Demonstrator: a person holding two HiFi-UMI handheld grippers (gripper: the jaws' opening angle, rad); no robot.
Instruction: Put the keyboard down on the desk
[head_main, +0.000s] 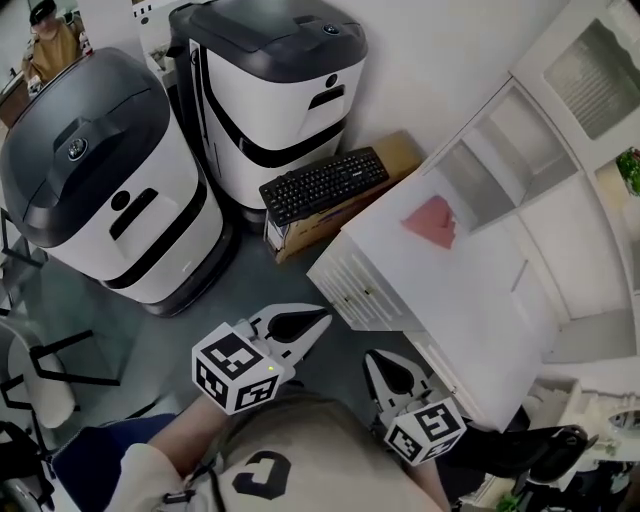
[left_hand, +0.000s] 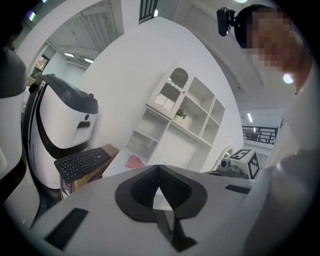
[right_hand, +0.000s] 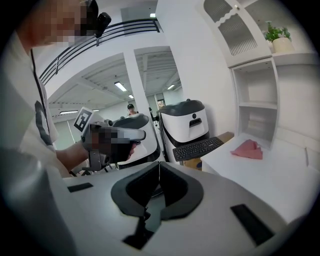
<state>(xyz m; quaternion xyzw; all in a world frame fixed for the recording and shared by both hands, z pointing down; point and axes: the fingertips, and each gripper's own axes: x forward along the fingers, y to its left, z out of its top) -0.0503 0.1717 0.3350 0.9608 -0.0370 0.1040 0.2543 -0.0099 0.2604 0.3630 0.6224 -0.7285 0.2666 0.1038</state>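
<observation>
white desk (head_main: 470, 290): pink cloth (head_main: 433, 221) | cardboard box (head_main: 402, 156): black keyboard (head_main: 323, 185)

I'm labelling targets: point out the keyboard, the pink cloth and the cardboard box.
keyboard (head_main: 325, 185), head view, middle of its keys
pink cloth (head_main: 432, 222), head view, its centre
cardboard box (head_main: 402, 155), head view, bare top corner

The keyboard (head_main: 323, 185) is matt black plastic, and the box (head_main: 402, 157) under it is plain brown cardboard. The desk (head_main: 470, 290) is smooth, white and faintly shiny. The pink cloth (head_main: 432, 222) looks soft and creased. The machines (head_main: 110, 180) have glossy white and grey plastic shells.
</observation>
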